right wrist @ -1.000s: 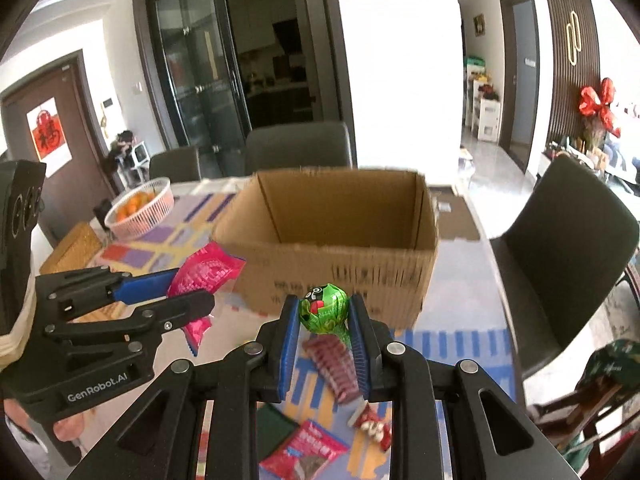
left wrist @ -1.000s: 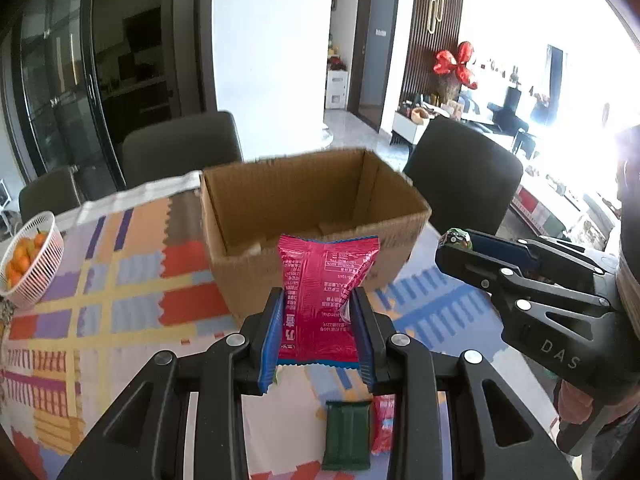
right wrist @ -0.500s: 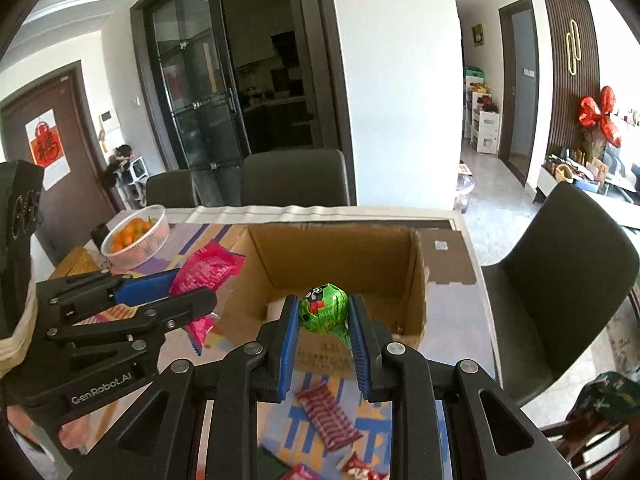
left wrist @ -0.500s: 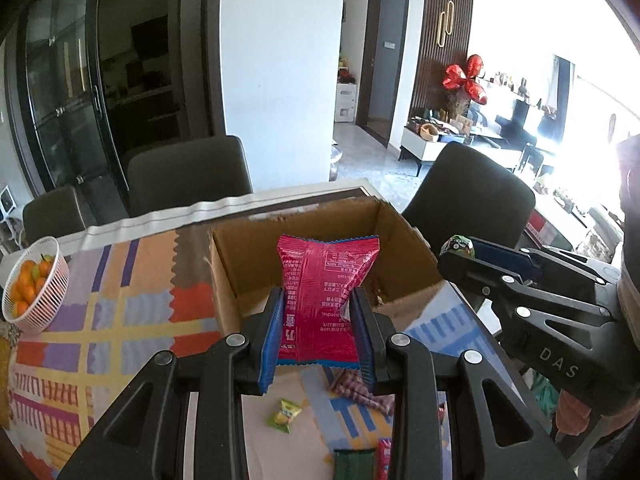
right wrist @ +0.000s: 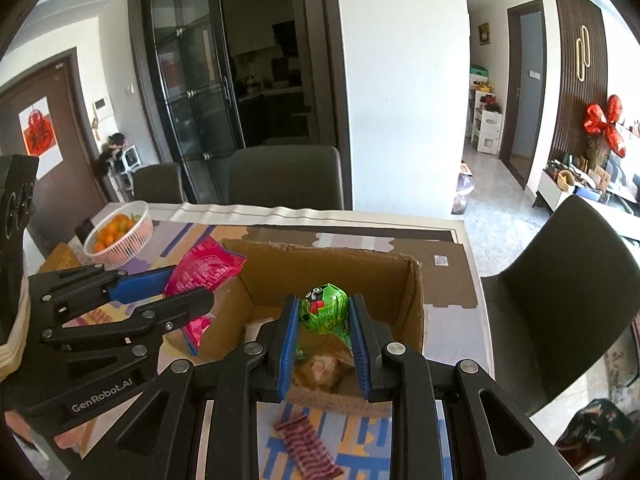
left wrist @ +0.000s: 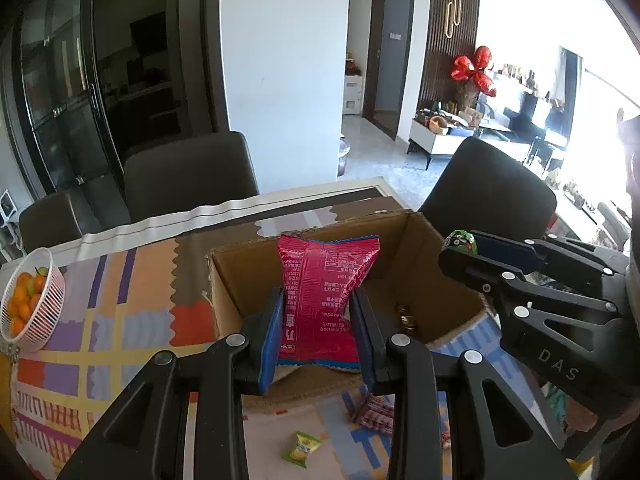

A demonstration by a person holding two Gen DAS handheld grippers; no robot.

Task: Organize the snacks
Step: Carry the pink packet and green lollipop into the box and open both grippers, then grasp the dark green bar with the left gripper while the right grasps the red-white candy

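Note:
An open cardboard box [left wrist: 424, 248] [right wrist: 404, 280] stands on the patterned tablecloth. My left gripper [left wrist: 320, 332] is shut on a red snack packet [left wrist: 324, 284], held above the box's near left part; the packet also shows in the right wrist view [right wrist: 200, 268]. My right gripper [right wrist: 324, 328] is shut on a round green wrapped candy [right wrist: 324, 308], held over the box's near edge; in the left wrist view the candy [left wrist: 460, 240] sits over the box's right wall. Some snacks [right wrist: 324, 364] lie on the box floor.
A white basket of oranges [left wrist: 28, 300] [right wrist: 120, 232] stands at the table's left. A striped red packet [right wrist: 308, 448] and a small yellow-green candy [left wrist: 302, 446] lie on the cloth in front of the box. Dark chairs [left wrist: 188, 176] [right wrist: 568, 292] surround the table.
Both grippers have risen and moved forward over the box with their snacks still held. The box interior has come into view below them.

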